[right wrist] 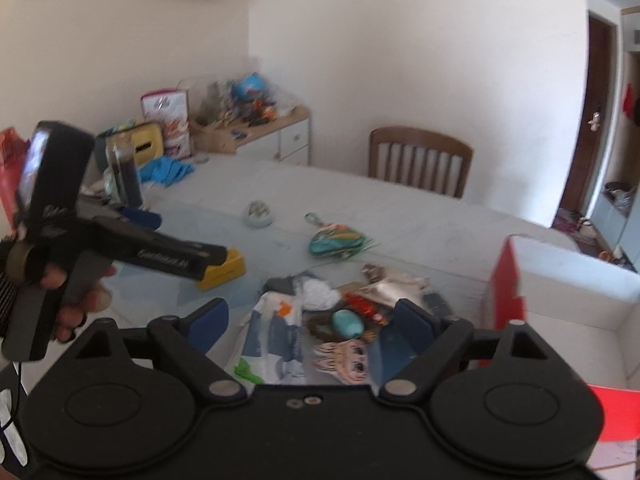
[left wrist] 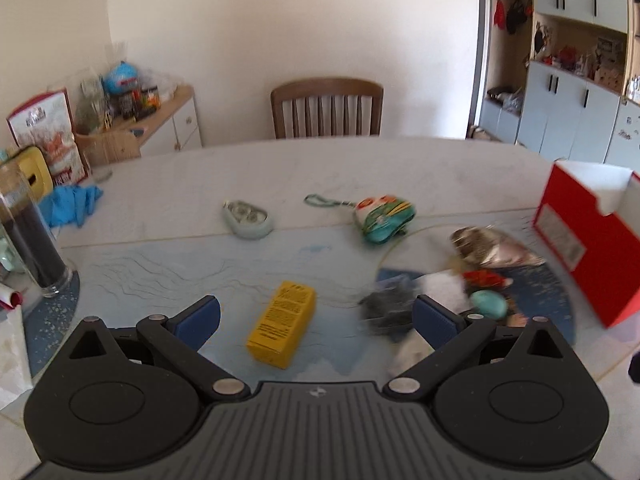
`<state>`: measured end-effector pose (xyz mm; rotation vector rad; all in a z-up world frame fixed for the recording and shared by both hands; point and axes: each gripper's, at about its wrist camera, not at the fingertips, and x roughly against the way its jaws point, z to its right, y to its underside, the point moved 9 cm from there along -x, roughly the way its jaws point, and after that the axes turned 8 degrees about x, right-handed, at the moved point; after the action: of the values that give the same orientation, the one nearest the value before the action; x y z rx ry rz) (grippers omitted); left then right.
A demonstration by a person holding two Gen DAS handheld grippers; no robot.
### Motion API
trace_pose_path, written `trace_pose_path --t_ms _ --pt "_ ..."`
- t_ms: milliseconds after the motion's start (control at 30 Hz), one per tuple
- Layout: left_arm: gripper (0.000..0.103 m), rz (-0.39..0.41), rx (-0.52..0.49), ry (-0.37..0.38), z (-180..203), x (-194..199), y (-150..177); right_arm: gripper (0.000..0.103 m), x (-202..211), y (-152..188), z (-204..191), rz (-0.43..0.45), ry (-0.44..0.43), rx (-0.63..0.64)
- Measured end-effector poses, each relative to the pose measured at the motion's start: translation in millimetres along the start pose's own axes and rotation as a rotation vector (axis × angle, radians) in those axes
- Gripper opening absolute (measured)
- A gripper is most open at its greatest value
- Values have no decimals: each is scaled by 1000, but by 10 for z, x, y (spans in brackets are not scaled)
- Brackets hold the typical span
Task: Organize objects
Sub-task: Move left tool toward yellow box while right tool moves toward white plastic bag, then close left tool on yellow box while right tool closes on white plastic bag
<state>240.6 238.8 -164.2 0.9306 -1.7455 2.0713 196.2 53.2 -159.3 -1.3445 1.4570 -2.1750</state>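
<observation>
A yellow box (left wrist: pixel 282 324) lies on the table between the fingers of my open left gripper (left wrist: pixel 316 322), and the pads do not touch it. In the right wrist view a hand holds that left gripper (right wrist: pixel 180 238) over the same yellow box (right wrist: pixel 224 270). My right gripper (right wrist: pixel 311 326) stands open above a pile: a teal egg-shaped thing (right wrist: pixel 347 323), a cartoon-face piece (right wrist: pixel 350 360), a white and blue packet (right wrist: pixel 276 340), a silver foil pack (right wrist: pixel 394 280). A red box (right wrist: pixel 506 288) with a white inside stands open at the right.
Farther back on the table (left wrist: pixel 400 168) lie a colourful pouch (left wrist: pixel 384 218) with a cord and a pale green case (left wrist: pixel 248 218). At the left stand a tall glass jar (left wrist: pixel 32 240) and blue gloves (left wrist: pixel 72 204). A wooden chair (left wrist: pixel 326 108) stands behind.
</observation>
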Motion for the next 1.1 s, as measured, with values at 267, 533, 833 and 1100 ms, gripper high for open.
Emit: trace_pose_path --t_ms 267,533,833,1100 --pt "102 -73 -24 -5 -137 -526 97 80 -577 112 -225 -116 -53 43" --pt "102 -104 -32 6 -221 -807 144 67 -1026 183 -408 -214 -105 65" --pt "78 -130 -56 33 -236 -937 215 45 -1233 251 -409 -286 -103 40" --pt "51 -104 -87 41 -201 -864 230 28 -1264 243 -429 -313 -91 49"
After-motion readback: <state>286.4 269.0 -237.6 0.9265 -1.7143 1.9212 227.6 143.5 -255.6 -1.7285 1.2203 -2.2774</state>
